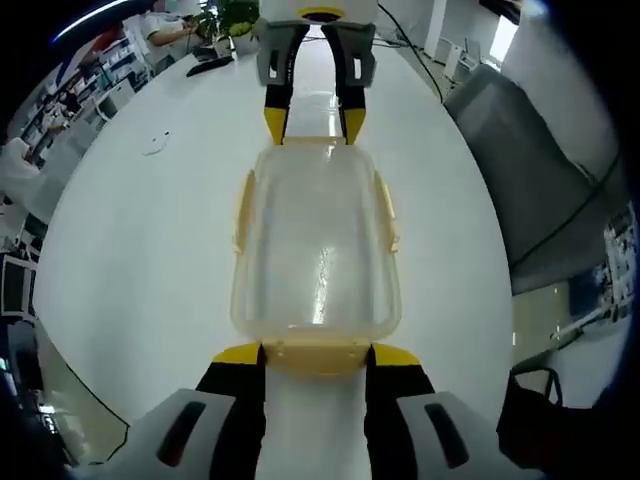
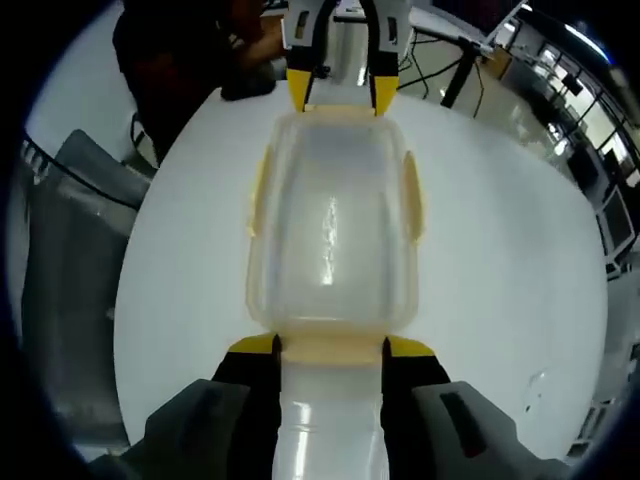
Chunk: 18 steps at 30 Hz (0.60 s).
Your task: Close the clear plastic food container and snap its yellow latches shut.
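Note:
A clear plastic food container (image 1: 318, 250) (image 2: 330, 230) lies lengthwise on the white table (image 1: 130, 250), with its lid resting on top. Pale yellow latches (image 1: 243, 205) (image 2: 411, 195) run along its long sides, and one sits at each short end. My left gripper (image 1: 316, 353) is open, its yellow tips flanking the near end latch (image 1: 316, 350). At the opposite end stands my right gripper (image 2: 330, 347), also open around that end's latch (image 2: 330, 347). Each gripper shows at the far end of the other's view: the right gripper (image 1: 314, 125) and the left gripper (image 2: 340, 95).
A grey chair (image 1: 530, 170) (image 2: 70, 250) stands beside the table. A small pale object (image 1: 153, 145) lies on the tabletop. A person in dark clothes (image 2: 180, 50) sits at the far edge. Dark desk items and a plant (image 1: 215, 40) are at the table's end.

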### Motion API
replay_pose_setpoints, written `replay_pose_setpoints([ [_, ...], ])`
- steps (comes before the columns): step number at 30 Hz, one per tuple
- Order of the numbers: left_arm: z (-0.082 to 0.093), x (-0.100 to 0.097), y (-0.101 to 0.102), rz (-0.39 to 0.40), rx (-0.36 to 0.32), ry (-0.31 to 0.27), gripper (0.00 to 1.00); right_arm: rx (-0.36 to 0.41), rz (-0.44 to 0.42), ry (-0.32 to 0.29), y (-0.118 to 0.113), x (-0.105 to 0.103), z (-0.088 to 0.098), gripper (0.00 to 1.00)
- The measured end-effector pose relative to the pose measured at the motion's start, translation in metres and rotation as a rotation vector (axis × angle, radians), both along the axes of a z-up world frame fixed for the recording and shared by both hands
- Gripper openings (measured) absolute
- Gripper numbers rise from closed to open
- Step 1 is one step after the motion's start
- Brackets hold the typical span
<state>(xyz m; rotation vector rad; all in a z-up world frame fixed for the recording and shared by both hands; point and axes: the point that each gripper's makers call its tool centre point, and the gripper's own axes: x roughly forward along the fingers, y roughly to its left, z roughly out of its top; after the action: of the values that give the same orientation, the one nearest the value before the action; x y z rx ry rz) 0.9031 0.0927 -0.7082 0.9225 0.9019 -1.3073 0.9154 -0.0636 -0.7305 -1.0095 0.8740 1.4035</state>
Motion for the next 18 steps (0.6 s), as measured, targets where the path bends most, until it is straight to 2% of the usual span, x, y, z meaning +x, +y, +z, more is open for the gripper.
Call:
replay_pose_setpoints([
  [5, 0.019, -0.003, -0.009, 0.006, 0.005, -0.010, 0.32, 0.013, 0.005, -0.006, -0.007, -0.004, 0.017, 0.35],
  [10, 0.036, -0.005, -0.032, 0.008, -0.009, -0.023, 0.32, 0.013, 0.004, -0.011, -0.031, -0.011, 0.037, 0.35],
  [18, 0.043, -0.002, -0.074, -0.024, -0.024, -0.044, 0.32, -0.007, -0.013, -0.005, -0.075, -0.015, 0.050, 0.35],
])
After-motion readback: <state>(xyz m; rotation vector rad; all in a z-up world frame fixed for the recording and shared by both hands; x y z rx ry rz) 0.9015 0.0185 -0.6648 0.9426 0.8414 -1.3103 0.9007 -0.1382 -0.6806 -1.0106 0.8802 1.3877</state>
